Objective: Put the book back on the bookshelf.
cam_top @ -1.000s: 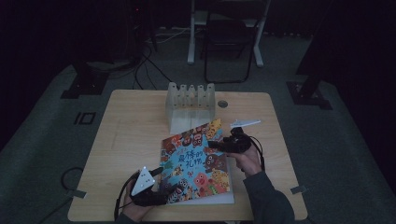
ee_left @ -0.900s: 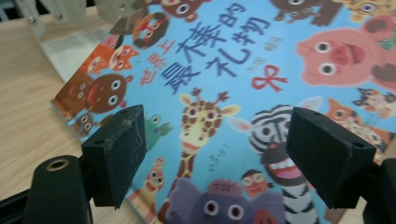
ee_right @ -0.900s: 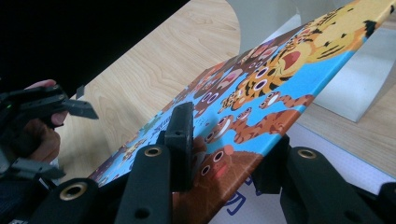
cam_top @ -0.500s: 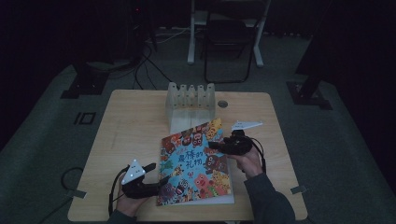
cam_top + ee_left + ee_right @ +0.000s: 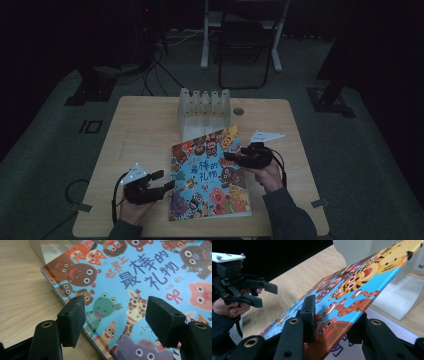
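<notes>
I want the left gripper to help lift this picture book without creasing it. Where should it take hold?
Probably the book's long left edge, coming in level from the left. The right gripper is shut on the opposite edge and tilts it up, so the left edge lies low by the open left gripper, whose jaws have just been closing.

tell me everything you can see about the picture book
The picture book is a thin, glossy volume with a blue cover crowded with cartoon animals and Chinese title lettering. It is closed, lying slanted on the wooden table in front of a pale slotted rack. The right gripper is clamped on its right edge, tilting that side up. The left gripper, jaws just closing, straddles its left edge without pressing it.
</notes>
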The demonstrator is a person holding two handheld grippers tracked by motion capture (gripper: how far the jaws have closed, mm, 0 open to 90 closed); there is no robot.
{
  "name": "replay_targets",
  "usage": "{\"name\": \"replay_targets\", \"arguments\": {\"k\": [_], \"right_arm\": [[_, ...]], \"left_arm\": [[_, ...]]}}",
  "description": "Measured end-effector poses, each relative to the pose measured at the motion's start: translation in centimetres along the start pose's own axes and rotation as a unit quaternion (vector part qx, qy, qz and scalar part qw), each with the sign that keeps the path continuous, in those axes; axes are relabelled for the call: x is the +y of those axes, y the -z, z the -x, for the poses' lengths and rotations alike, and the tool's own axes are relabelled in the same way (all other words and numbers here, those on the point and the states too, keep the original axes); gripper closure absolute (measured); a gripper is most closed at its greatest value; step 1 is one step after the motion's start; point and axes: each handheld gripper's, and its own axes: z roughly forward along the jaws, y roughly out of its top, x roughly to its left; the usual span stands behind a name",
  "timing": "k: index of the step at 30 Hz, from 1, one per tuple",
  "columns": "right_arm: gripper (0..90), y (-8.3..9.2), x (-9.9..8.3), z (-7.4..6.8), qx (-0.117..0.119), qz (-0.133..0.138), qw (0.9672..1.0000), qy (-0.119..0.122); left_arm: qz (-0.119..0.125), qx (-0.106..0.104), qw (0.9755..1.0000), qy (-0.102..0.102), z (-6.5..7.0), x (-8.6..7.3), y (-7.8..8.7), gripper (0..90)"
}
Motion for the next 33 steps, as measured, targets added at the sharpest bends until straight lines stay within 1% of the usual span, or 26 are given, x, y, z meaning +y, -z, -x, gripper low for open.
{"name": "replay_targets", "arguments": {"k": [2, 3, 4, 5, 6, 7, 8, 10, 11, 15, 16, 18, 22, 29, 32, 33], "right_arm": [[65.1, 0.1, 0.0, -0.1, 0.000, 0.002, 1.0000, 0.002], [65.1, 0.1, 0.0, -0.1, 0.000, 0.002, 1.0000, 0.002], [65.2, 0.2, 0.0, -0.2, 0.000, 0.005, 1.0000, 0.006], [65.2, 0.2, 0.0, -0.2, 0.000, 0.005, 1.0000, 0.006], [65.2, 0.3, 0.0, -0.3, -0.001, 0.009, 0.9999, 0.009], [65.2, 0.3, 0.0, -0.3, -0.001, 0.009, 0.9999, 0.009], [65.3, 0.4, 0.0, -0.4, -0.001, 0.012, 0.9998, 0.014], [65.3, 0.5, 0.0, -0.4, -0.001, 0.013, 0.9998, 0.015], [65.3, 0.5, 0.0, -0.5, -0.002, 0.016, 0.9997, 0.018], [65.4, 0.8, -0.2, -0.6, 0.000, 0.024, 0.9994, 0.026], [65.4, 0.9, -0.2, -0.6, -0.002, 0.025, 0.9993, 0.028], [65.4, 1.0, -0.2, -0.7, -0.001, 0.027, 0.9992, 0.031], [65.4, 1.1, -0.2, -0.8, -0.001, 0.030, 0.9988, 0.038], [65.4, 1.4, -0.2, -0.9, -0.001, 0.034, 0.9983, 0.047], [65.4, 1.5, -0.1, -1.1, -0.002, 0.037, 0.9979, 0.053], [65.4, 1.5, -0.1, -1.1, -0.002, 0.037, 0.9979, 0.053]], "left_arm": [[-0.002, -0.004, 1.0000, 0.002, -0.3, 0.2, 0.0, 32.5], [-0.001, 0.000, 1.0000, 0.003, -0.4, 0.3, -0.1, 32.5], [0.000, -0.001, 1.0000, 0.005, -0.7, 0.5, -0.1, 32.5], [0.000, -0.001, 1.0000, 0.005, -0.7, 0.5, -0.1, 32.5], [0.001, 0.006, 1.0000, 0.006, -0.9, 0.7, -0.2, 32.4], [0.001, 0.006, 1.0000, 0.006, -0.9, 0.7, -0.2, 32.2], [0.004, 0.015, 0.9999, 0.005, -1.1, 0.8, -0.2, 31.6], [0.006, 0.017, 0.9998, 0.004, -1.1, 0.8, -0.2, 31.7], [0.006, 0.021, 0.9998, 0.000, -1.2, 0.9, -0.2, 31.8], [0.008, 0.022, 0.9997, 0.001, -1.5, 1.0, -0.3, 32.6], [0.010, 0.021, 0.9997, 0.006, -1.7, 1.1, -0.3, 33.2], [0.012, 0.022, 0.9997, 0.006, -1.9, 1.2, -0.3, 33.2], [0.019, 0.019, 0.9995, 0.013, -2.6, 1.5, -0.4, 33.2], [0.016, 0.020, 0.9996, 0.011, -3.2, 2.2, -0.6, 32.7], [0.012, 0.010, 0.9998, 0.015, -3.5, 2.5, -0.8, 32.3], [0.012, 0.009, 0.9998, 0.015, -3.6, 2.6, -0.8, 32.3]]}}
